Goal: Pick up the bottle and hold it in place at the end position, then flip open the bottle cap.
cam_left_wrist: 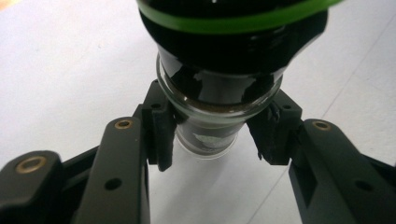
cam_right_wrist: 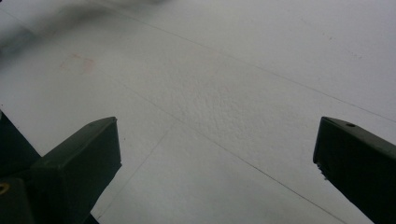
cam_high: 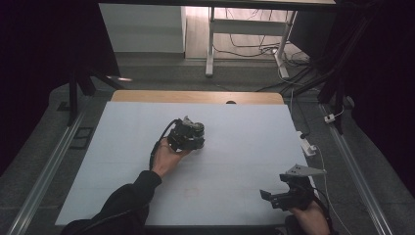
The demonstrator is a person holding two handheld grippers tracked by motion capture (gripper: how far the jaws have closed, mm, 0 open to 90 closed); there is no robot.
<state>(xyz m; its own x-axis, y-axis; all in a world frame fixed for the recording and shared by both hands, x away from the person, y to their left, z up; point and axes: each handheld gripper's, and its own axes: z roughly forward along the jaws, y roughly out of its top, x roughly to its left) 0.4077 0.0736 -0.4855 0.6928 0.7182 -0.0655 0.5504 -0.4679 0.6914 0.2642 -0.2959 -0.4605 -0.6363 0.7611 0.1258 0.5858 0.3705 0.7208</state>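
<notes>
A white-topped table [cam_high: 235, 161] filled the room's middle, a person seated at its near edge with a gripper in each hand. The left gripper [cam_high: 188, 134], held out over the table's centre, had its fingers [cam_left_wrist: 161, 135] clamped on the neck of a dark glass jar [cam_left_wrist: 219, 88] with a green band, seemingly to carry it. The right gripper [cam_high: 274, 196] waited near the right corner, its fingers [cam_right_wrist: 88, 149] spread wide with nothing between them.

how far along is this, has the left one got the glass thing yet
Done: the left hand-held gripper is shut on the glass jar, its pads clamping the narrow part below the green-banded black section. In hand: the jar is carried mid-table. Left: setting it down; the right hand-held gripper waits open above bare table.
</notes>
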